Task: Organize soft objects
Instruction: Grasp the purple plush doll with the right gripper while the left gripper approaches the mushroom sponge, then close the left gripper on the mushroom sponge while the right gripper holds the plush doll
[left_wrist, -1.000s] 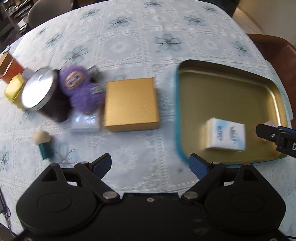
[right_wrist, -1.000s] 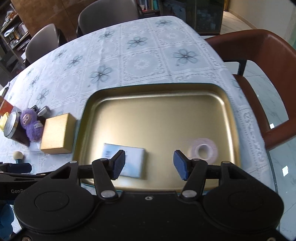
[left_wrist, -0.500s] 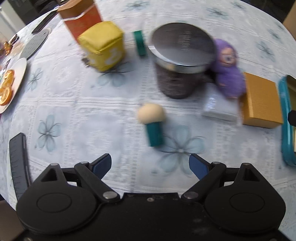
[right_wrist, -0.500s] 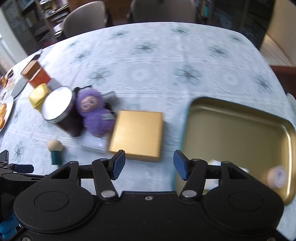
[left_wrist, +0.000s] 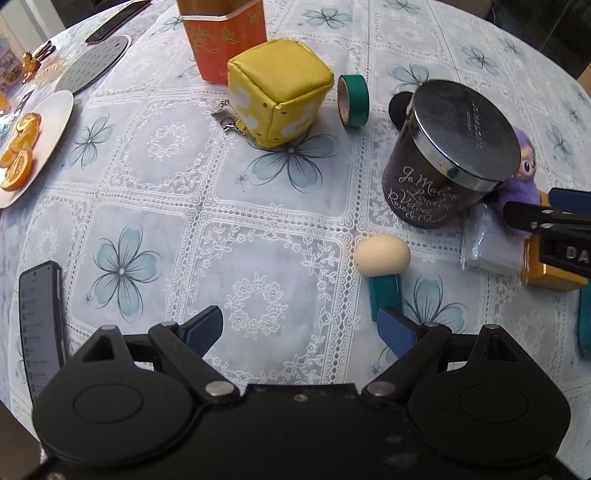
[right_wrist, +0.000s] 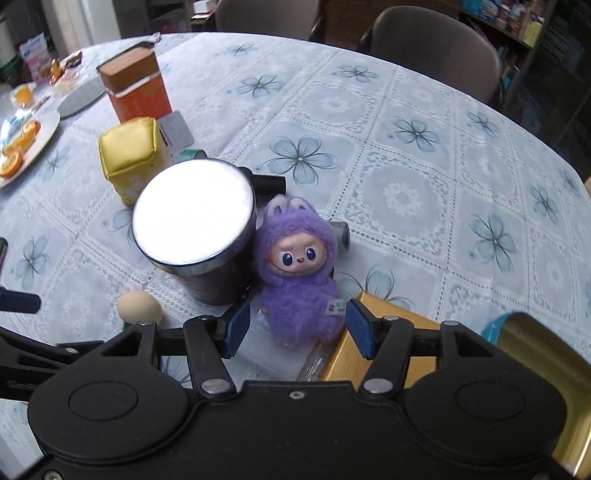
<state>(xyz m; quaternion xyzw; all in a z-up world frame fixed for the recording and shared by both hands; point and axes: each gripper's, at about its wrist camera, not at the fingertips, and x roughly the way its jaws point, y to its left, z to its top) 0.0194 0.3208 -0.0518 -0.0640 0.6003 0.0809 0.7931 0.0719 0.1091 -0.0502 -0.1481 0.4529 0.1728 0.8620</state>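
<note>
A purple plush doll (right_wrist: 297, 280) leans against a dark candle jar (right_wrist: 199, 240); it also shows at the right edge of the left wrist view (left_wrist: 522, 184). My right gripper (right_wrist: 295, 326) is open with its jaws on either side of the doll's lower body, not squeezing it. A yellow soft cube (left_wrist: 277, 88) stands further back; it shows in the right wrist view too (right_wrist: 129, 158). A cream sponge on a teal handle (left_wrist: 382, 264) lies just ahead of my open, empty left gripper (left_wrist: 301, 328). The gold tray (right_wrist: 532, 373) is at the right.
An orange tin (left_wrist: 225, 33), a teal tape roll (left_wrist: 352, 98), a clear packet (left_wrist: 487, 243) and a gold box (right_wrist: 369, 343) crowd around the jar (left_wrist: 448, 155). A phone (left_wrist: 40, 325) lies at the left. A plate of orange slices (left_wrist: 33, 140) sits far left.
Both grippers swung left from the tray to the cluster of objects. The right gripper has come down around the purple doll. The left gripper now faces the sponge and yellow cube.
</note>
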